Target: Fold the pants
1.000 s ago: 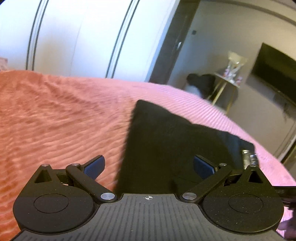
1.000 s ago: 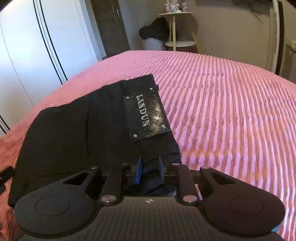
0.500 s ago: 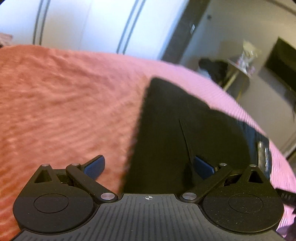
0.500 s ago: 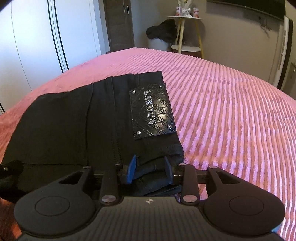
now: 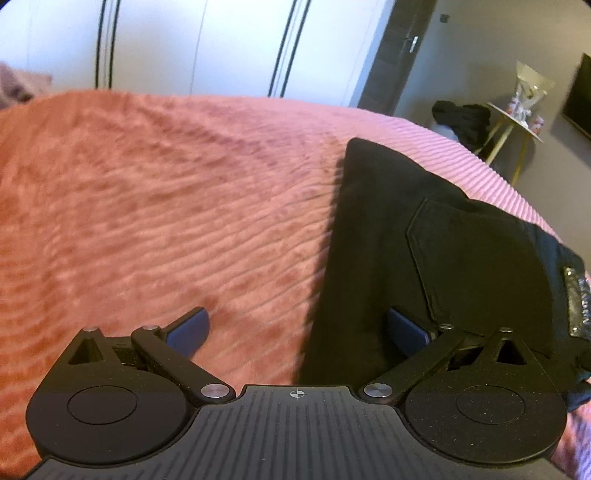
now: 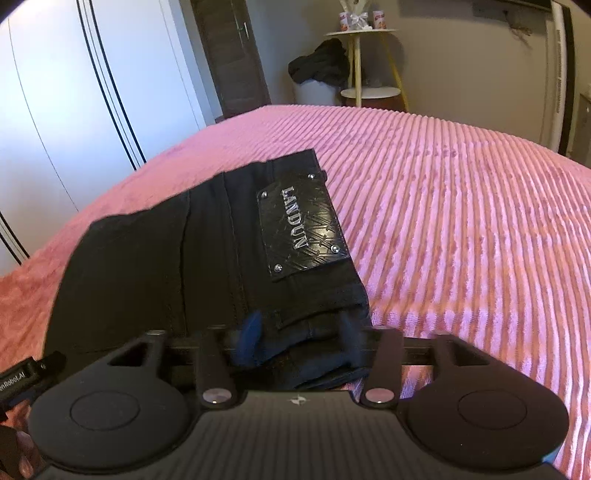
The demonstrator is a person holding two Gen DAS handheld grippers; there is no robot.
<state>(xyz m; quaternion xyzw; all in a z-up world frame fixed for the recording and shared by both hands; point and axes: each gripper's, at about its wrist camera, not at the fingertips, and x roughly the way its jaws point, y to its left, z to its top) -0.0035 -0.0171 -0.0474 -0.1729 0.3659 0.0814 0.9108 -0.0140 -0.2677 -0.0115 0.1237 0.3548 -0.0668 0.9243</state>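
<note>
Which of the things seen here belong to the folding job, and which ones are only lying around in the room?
Part of the job:
- black pants, folded on the pink bedspread
- left gripper, open
- right gripper, open around the waistband end

Just lying about:
- dark clothes heap
- side table with small jars
- white wardrobe

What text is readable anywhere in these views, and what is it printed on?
"LANDUN": silver letters on the black embossed leather patch at the waistband of the folded black pants.
"...nRobot.AI": partly cut off, on the black strap tag at the frame edge.
Same patch in the left view: too blurred.
</note>
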